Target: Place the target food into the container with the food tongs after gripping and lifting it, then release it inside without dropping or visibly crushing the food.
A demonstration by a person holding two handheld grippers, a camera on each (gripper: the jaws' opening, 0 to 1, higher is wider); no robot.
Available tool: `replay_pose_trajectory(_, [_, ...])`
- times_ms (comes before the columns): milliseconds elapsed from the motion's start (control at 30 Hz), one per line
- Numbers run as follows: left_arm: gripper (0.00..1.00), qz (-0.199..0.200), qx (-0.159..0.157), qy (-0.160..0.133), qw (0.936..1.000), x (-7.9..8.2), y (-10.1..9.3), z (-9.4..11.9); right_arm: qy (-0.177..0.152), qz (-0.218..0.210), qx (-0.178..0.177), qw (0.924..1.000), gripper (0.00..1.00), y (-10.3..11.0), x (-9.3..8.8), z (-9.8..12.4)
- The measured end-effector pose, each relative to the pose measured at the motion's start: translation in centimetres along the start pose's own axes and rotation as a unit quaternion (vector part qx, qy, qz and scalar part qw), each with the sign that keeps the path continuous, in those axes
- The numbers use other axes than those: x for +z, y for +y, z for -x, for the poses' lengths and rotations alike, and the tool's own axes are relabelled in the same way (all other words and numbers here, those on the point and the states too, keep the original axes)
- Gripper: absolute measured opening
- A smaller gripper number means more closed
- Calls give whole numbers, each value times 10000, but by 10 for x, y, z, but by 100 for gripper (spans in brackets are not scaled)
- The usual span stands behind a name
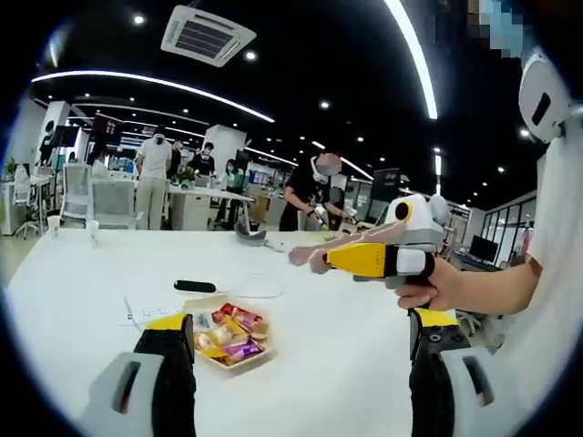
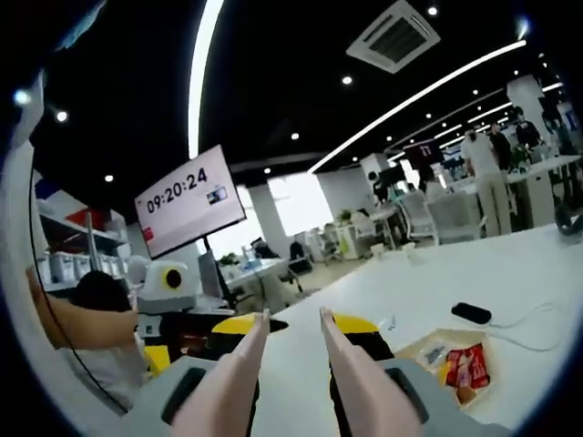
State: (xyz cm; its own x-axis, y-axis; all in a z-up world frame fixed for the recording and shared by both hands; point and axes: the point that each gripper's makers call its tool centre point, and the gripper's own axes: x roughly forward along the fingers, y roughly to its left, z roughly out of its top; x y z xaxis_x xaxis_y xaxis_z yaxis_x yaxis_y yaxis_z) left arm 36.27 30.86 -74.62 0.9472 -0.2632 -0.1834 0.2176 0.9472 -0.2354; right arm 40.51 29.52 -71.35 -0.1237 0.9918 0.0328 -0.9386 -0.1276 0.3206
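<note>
Near the middle of the white matte table (image 1: 82,300) sits a shallow beige paper tray (image 1: 230,335) of glossy wrapped snacks (image 1: 239,330), red, yellow and purple. In our judgement the task is barely begun: no food lifted. In the left gripper view we see the right gripper (image 1: 302,257) above the table, its jaws carrying smooth beige tong blades (image 2: 284,364), slightly parted, holding nothing. The left gripper (image 1: 301,364), black with yellow tips, stands wide apart, empty. A black slab-shaped device (image 1: 195,286) lies beyond the tray.
</note>
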Motion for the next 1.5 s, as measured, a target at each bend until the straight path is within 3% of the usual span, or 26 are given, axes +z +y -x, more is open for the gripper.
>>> replay_pose_trajectory(267, [99,-141,-347,-13,9993,5,-19,-12,30,-24,679,9977,29,28,3,7])
replay_pose_trajectory(500, [99,-78,-526,-142,9985,16,-23,-7,65,-13,898,9959,28,44,-2,11])
replay_pose_trajectory(667, [85,54,-898,-316,9954,26,-43,0,143,9,1075,9941,28,55,-5,12])
replay_pose_trajectory(800, [87,42,-864,-429,9953,28,-44,5,201,68,1228,9922,29,66,-5,13])
replay_pose_trajectory(1000, [76,605,-1207,-895,9868,43,-48,18,98,-21,1402,9901,28,75,0,17])
replay_pose_trajectory(1200, [50,543,-1436,-808,9848,40,-51,26,320,172,1550,9872,28,80,-6,18])
replay_pose_trajectory(1367, [45,624,-1654,-789,9811,34,-53,31,297,26,1704,9849,28,83,-6,25])
replay_pose_trajectory(1433, [47,1051,-2045,-791,9700,29,-60,38,194,-159,1804,9833,28,86,-1,27])
replay_pose_trajectory(1467, [48,1166,-2045,-772,9688,27,-57,38,158,-221,1827,9828,28,87,0,27])
replay_pose_trajectory(1500, [48,1037,-1975,-770,9718,26,-54,37,161,-264,1893,9814,28,88,1,27])
